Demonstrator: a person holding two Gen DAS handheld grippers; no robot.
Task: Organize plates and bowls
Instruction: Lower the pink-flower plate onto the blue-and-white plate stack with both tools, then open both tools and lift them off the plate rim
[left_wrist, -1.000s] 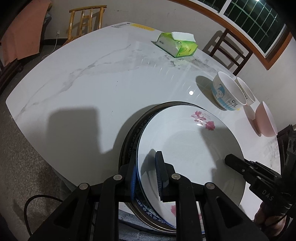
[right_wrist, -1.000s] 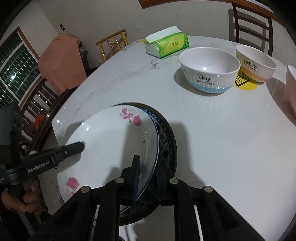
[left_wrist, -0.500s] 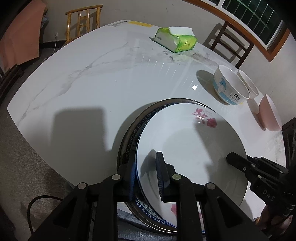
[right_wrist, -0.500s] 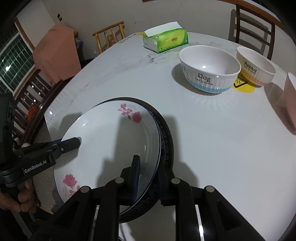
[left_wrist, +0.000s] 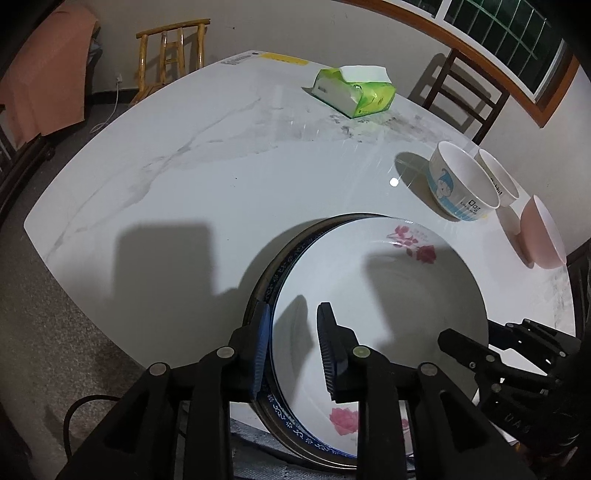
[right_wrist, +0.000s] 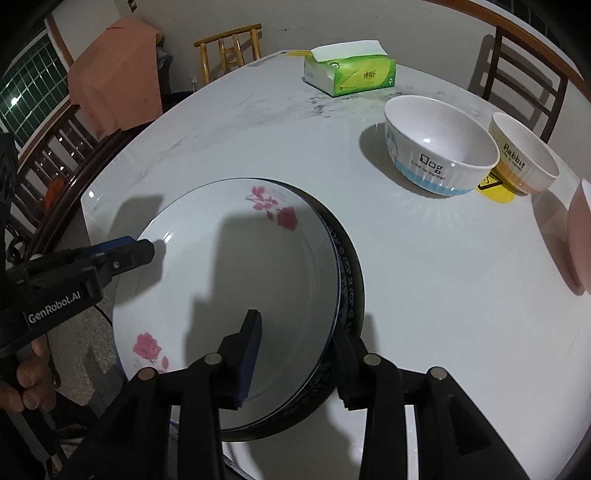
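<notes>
Now, through the left wrist, my left gripper (left_wrist: 293, 350) straddles the rose plate's (left_wrist: 376, 299) near rim, jaws just opening, pads clear of it, because the plate already sits on the dark plate (left_wrist: 280, 262) at the table (left_wrist: 184, 166) edge. Through the right wrist, my right gripper (right_wrist: 295, 363) has likewise just widened around the far rim; only here do I read the bowls' (right_wrist: 439, 155) lettering.

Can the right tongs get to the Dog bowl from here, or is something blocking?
Probably yes. The right tongs, just opened, straddle the rose plate's rim without pinching it; bare table lies between them and the Dog bowl.
</notes>
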